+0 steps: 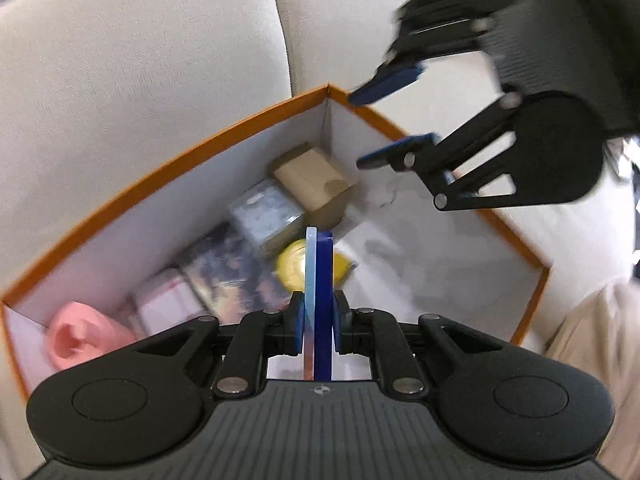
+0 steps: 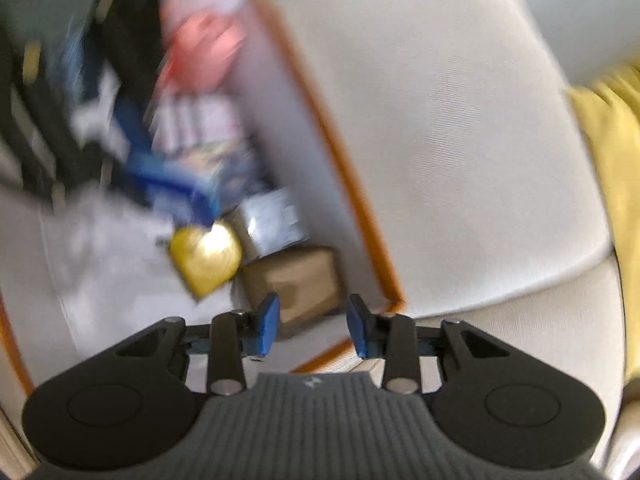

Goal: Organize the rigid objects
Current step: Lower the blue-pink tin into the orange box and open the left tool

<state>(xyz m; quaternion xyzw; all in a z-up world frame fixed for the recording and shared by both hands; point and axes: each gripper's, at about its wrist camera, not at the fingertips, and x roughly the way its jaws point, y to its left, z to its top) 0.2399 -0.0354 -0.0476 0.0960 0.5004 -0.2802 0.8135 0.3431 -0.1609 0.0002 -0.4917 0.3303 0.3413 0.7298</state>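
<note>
We see a cream sofa cushion (image 1: pixel 140 80) carrying everything, its fabric plain and lightly textured. Directly on it sits an open box with an orange rim (image 1: pixel 224 128) and white inner walls. Our landmark is that box: the seam between two cushions (image 1: pixel 280 20) runs up from behind its far corner, and bare cushion fabric spreads out along its long side in the right wrist view. A yellow cloth (image 2: pixel 612 168) lies on the cushion well apart from the box, at the frame's right edge.
</note>
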